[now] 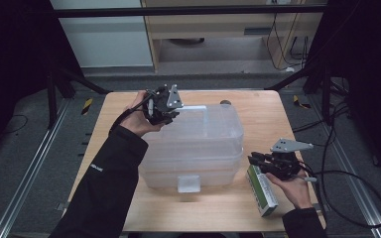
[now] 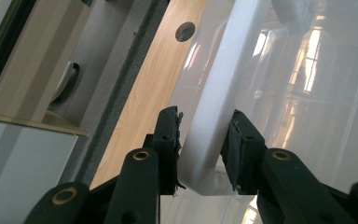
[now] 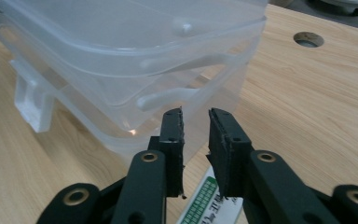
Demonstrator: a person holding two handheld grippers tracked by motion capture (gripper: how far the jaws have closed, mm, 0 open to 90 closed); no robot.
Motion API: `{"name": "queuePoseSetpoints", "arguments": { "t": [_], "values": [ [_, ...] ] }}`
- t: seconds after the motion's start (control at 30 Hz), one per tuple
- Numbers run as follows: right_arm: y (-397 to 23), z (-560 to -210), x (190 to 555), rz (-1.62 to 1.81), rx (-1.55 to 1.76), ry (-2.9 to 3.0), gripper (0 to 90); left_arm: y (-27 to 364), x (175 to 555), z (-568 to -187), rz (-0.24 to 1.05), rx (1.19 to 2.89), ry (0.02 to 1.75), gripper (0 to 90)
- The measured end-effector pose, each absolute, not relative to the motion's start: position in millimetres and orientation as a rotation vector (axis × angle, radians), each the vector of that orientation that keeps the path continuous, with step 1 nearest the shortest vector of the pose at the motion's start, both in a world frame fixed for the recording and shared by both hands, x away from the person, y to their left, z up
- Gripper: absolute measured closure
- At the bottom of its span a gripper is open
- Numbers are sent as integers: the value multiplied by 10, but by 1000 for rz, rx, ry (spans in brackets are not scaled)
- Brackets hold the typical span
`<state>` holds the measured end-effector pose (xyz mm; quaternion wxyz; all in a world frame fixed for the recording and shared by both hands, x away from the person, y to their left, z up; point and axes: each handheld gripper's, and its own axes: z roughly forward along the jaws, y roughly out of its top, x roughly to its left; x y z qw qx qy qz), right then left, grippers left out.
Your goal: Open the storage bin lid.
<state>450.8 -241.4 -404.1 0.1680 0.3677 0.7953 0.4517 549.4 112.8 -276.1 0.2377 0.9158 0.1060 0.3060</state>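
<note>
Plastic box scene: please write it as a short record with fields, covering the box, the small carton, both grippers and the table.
box: clear plastic box with lid, middle of the wooden table
lid: the lid's white edge sits between the jaws of the left gripper, at the box's far left corner
left gripper state: jaws on both sides of the edge; firm grip unclear
carton: green and white carton lying flat, right of the box
right gripper: right gripper over the carton, jaws narrow, nothing between them
table detail: round hole in the top

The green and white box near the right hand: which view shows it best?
The high view: the box lies whole on the table, under the right tongs. The right gripper view shows one printed end; the left gripper view looks elsewhere.
</note>
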Motion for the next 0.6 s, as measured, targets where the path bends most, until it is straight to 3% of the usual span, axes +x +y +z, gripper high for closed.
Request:
{"name": "queuePoseSetpoints", "arguments": {
  "t": [0.27, 0.6],
  "values": [
    [-2360, -4032, 4512, 1326, 1018, 2293, 899, 1123, 5517, -2752, 851, 2504, 305, 678],
    [-2251, -3987, 4539, 1384, 986, 2288, 900, 1122, 5554, -2739, 858, 2496, 330, 674]
  ]
}}
